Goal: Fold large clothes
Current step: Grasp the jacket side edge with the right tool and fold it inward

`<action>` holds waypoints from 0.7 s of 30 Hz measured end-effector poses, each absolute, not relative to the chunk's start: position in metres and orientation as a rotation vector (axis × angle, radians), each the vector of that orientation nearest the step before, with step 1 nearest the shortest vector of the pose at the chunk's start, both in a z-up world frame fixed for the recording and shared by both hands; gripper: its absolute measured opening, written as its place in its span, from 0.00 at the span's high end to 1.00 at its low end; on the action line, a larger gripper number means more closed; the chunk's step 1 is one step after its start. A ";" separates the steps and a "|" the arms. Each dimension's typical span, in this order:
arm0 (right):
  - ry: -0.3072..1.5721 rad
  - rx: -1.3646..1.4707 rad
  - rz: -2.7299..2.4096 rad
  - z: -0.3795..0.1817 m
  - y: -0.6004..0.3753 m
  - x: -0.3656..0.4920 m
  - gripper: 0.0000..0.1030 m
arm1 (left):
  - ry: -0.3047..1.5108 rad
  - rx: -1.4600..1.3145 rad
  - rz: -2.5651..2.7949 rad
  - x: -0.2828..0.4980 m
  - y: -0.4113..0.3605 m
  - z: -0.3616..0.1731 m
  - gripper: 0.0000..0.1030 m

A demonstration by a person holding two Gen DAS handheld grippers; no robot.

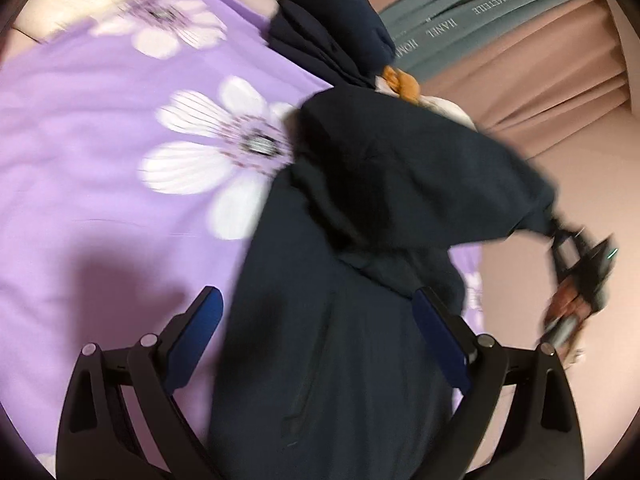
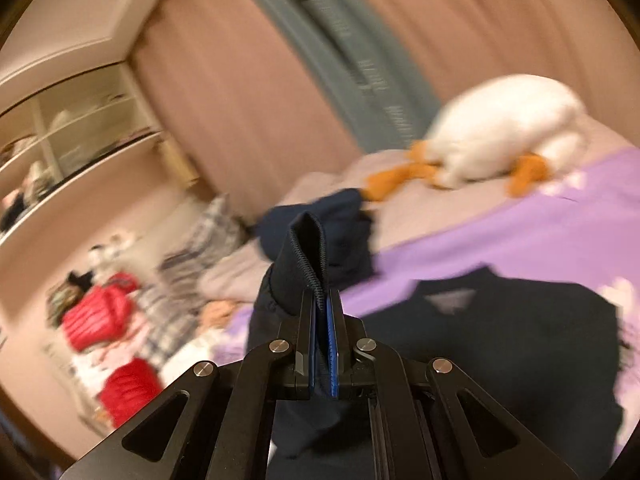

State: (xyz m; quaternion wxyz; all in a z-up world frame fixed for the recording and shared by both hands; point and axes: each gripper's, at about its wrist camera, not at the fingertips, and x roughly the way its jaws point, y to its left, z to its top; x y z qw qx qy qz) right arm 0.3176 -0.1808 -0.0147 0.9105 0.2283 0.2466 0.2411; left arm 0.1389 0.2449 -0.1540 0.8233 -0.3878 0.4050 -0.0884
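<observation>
A dark navy jacket [image 1: 340, 320] lies on a bed covered by a purple flowered sheet [image 1: 100, 140]. In the left wrist view the left claw [image 1: 316, 328] is released, its two blue-padded fingers [image 1: 200, 320] spread wide on either side of the jacket's body, with the cloth running between them and not pinched. A part of the jacket rises and stretches toward the right, where the right claw [image 1: 568, 256] holds its end, blurred near the edge of the picture.

In the right wrist view the right claw [image 2: 322, 300] is clenched on a folded, ribbed edge of the jacket [image 2: 308, 256], which stands up in a loop between the closed fingers. The rest of the jacket [image 2: 500, 340] spreads over the sheet [image 2: 520, 232] to the near right. A second dark navy garment [image 2: 340, 220] lies bunched farther off, just beside a white plush duck [image 2: 504, 128] with orange feet. Pink curtains [image 2: 240, 100] hang behind the bed, and red clothes [image 2: 100, 312] are piled at the far left.
</observation>
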 end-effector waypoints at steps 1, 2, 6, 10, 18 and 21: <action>0.529 0.487 0.433 -0.031 -0.197 0.321 0.94 | 0.862 -0.848 -0.205 0.149 0.241 -0.156 0.07; 0.546 0.514 0.383 -0.050 -0.214 0.325 0.94 | 0.862 -0.871 -0.223 0.159 0.235 -0.158 0.07; 0.674 0.575 0.191 -0.115 -0.255 0.333 0.94 | 0.882 -0.999 -0.283 0.205 0.219 -0.181 0.07; 0.836 0.595 0.097 -0.172 -0.266 0.331 0.94 | 0.912 -1.049 -0.247 0.250 0.209 -0.206 0.07; 0.818 0.652 0.062 -0.175 -0.291 0.326 0.88 | 0.862 -1.211 -0.198 0.299 0.221 -0.230 0.10; 0.735 0.538 0.093 -0.156 -0.280 0.319 0.88 | 0.851 -1.157 -0.165 0.309 0.223 -0.223 0.29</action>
